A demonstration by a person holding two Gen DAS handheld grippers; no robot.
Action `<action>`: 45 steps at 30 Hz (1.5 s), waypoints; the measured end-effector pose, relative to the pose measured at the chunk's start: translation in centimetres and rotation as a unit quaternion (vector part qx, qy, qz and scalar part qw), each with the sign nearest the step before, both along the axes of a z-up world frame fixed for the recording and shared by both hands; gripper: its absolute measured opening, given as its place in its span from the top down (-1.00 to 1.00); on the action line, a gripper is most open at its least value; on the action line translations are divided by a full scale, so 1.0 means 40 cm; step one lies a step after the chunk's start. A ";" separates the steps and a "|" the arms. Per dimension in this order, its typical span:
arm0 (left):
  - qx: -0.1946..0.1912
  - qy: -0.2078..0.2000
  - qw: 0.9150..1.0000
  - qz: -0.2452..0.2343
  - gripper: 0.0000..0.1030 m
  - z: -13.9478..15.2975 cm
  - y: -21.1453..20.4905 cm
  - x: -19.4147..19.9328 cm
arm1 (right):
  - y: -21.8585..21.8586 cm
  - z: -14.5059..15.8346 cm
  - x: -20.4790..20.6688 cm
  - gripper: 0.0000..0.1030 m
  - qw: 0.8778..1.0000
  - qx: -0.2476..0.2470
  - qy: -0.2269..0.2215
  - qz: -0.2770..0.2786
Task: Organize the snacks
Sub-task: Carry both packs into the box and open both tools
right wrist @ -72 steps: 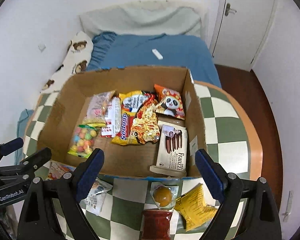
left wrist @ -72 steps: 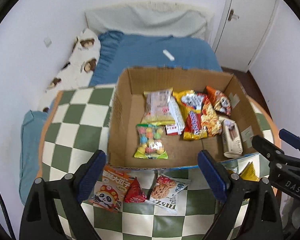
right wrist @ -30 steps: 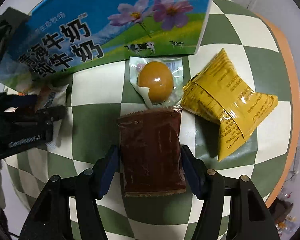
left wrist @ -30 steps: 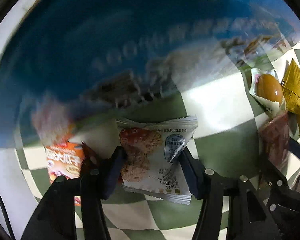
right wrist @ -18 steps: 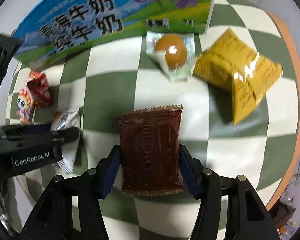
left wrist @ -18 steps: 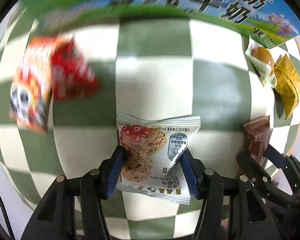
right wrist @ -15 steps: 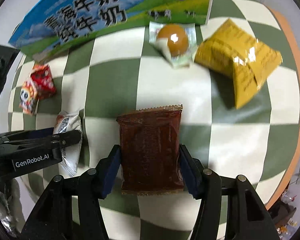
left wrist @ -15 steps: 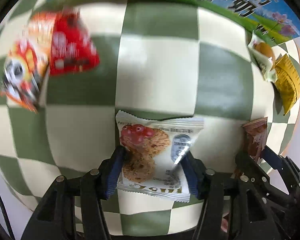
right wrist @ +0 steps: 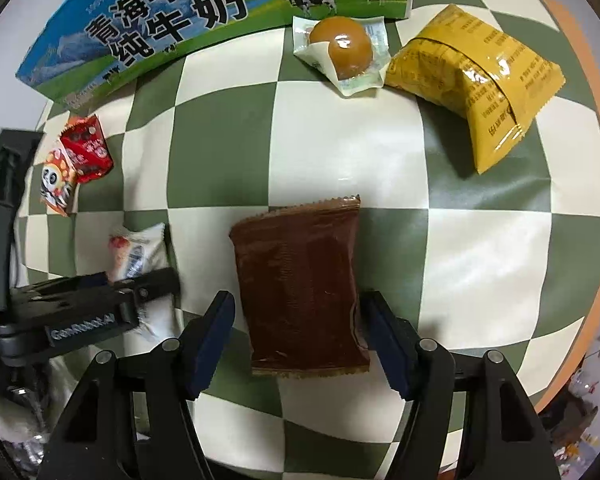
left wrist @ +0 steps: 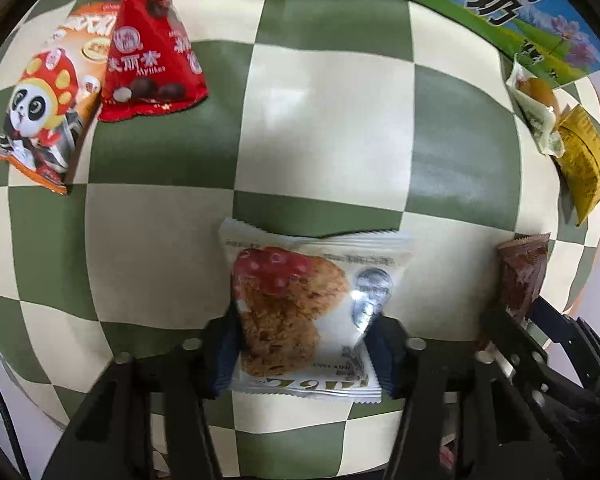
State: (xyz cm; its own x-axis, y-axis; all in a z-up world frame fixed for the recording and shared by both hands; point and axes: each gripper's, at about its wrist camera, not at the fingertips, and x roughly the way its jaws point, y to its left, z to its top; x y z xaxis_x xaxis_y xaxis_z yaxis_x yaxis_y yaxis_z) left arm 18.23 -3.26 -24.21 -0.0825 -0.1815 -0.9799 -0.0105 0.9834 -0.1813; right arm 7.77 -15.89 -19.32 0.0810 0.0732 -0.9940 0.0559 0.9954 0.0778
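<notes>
Six packets are still out on the checked table (right wrist: 340, 128), all in front of the printed box (right wrist: 172, 20) that stands at its far edge; the box's inside is out of sight here, so how much is already packed cannot be told, and none of these six is in it yet. Counted: one white cookie packet (left wrist: 306, 314), one brown packet (right wrist: 300, 286), one red triangular pack (left wrist: 150, 60), one orange panda pack (left wrist: 48, 108), one clear-wrapped egg (right wrist: 340, 50), one yellow packet (right wrist: 472, 76). The left gripper (left wrist: 304, 356) has just been closing and its jaws now pinch the cookie packet at both sides, near the table's near edge. The right gripper (right wrist: 296, 340) straddles the brown packet mid-table; its right pad meets the wrapper, the left shows a sliver of gap, so whether it truly grips I cannot tell. Red and panda packs overlap at the far left, by the box; egg and yellow packet touch at the far right. By my reckoning, two packets are being picked and four remain untouched.
</notes>
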 end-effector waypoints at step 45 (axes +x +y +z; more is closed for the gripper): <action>-0.025 0.009 0.999 -0.021 -0.29 0.214 -0.014 0.586 | 0.015 0.178 0.692 -0.79 0.996 0.071 0.022 0.053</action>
State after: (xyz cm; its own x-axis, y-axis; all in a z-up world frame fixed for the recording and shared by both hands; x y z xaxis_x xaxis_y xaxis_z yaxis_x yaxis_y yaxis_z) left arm 41.66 -3.81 -15.63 -0.1094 -0.2257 -0.9680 0.0266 0.9729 -0.2299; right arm 35.43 -15.27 -12.18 0.0221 0.2185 -0.9756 -0.0429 0.9751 0.2175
